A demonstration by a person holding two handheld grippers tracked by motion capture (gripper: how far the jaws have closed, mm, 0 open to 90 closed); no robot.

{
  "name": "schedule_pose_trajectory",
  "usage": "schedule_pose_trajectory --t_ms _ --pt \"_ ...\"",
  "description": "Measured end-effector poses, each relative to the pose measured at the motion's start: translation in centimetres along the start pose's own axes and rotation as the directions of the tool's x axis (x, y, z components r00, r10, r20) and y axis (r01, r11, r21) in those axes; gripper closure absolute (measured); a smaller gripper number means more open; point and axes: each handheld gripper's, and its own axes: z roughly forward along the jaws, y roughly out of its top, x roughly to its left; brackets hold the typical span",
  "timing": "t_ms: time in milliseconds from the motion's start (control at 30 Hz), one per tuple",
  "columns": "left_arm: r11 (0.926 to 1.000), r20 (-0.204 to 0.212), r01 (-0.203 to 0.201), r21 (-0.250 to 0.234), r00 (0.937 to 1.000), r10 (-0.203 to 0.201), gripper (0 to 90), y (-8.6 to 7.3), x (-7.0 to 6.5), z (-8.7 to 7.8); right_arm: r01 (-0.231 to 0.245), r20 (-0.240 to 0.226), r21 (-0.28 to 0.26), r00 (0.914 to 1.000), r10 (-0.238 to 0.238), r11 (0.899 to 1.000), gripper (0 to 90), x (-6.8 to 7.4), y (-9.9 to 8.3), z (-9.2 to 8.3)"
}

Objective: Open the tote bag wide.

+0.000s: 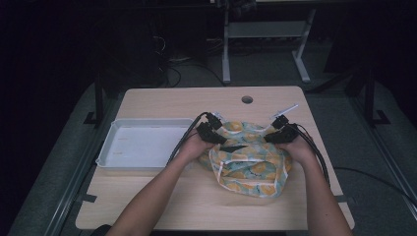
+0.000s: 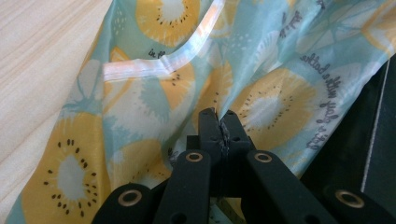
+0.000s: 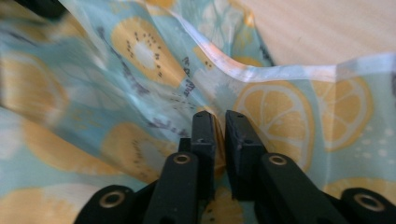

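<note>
A light blue cloth (image 1: 251, 164) printed with yellow citrus and kiwi slices and edged with a white trim lies bunched on the wooden table (image 1: 187, 201). My left gripper (image 1: 223, 142) is at the cloth's left upper edge. In the left gripper view its jaws (image 2: 219, 122) are pressed together on a fold of the cloth (image 2: 140, 98). My right gripper (image 1: 268, 139) is at the cloth's right upper edge. In the right gripper view its jaws (image 3: 220, 119) stand slightly apart, with cloth (image 3: 280, 112) showing in the narrow gap.
A shallow white tray (image 1: 105, 158) sits on the table to the left of the cloth. A round hole (image 1: 247, 99) is near the table's far edge. Cables trail from both grippers along the forearms. Dark floor and desk legs lie beyond the table.
</note>
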Motion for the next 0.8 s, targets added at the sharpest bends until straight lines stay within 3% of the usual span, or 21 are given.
schedule_pose_trajectory --t_ms 200,300,367,600,800 --pt "0.9995 -0.019 0.004 -0.031 0.9998 -0.005 78.6 0.1 0.3 -1.3 0.01 -0.009 -0.073 0.9999 -0.011 0.997 67.5 0.7 0.5 -3.2" --pt "0.9989 -0.014 0.013 -0.046 0.9998 -0.013 77.4 0.0 0.3 -1.8 0.013 -0.05 -0.113 0.9986 -0.018 0.993 66.9 1.4 0.6 -4.7" --pt "0.9982 -0.011 0.016 -0.057 0.9998 -0.016 77.3 -0.1 0.2 -2.0 0.039 -0.091 -0.127 0.9946 -0.051 0.991 66.1 2.1 0.6 -5.3" --pt "0.9991 0.005 -0.012 -0.041 0.9999 0.012 83.1 -0.1 0.0 -2.2 0.134 -0.207 -0.116 0.9657 -0.156 0.984 63.8 4.2 0.5 -4.9" --pt "0.999 0.012 -0.01 -0.043 0.9999 0.01 83.6 -0.1 -0.2 -2.0 0.167 -0.24 -0.09 0.9532 -0.184 0.982 57.6 4.5 0.6 -4.0"
